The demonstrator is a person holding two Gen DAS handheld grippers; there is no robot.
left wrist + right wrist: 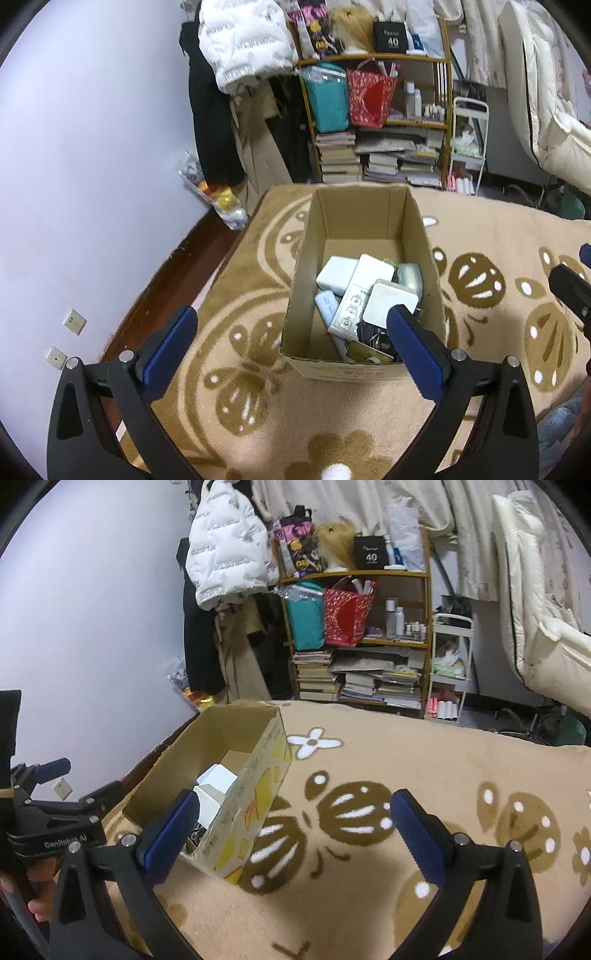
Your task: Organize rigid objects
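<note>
Both the left gripper [290, 326] and right gripper [293, 812] hover spread wide and empty, apparently because the white chargers [389, 304] already lie piled in the cardboard box [303, 258] on the patterned blanket [498, 236].

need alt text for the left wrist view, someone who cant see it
An open cardboard box sits on a tan patterned blanket, holding white chargers, a power strip and dark cables piled toward its near end. The left tool, open and empty, hovers in front of the box, with a cluttered bookshelf behind.
</note>
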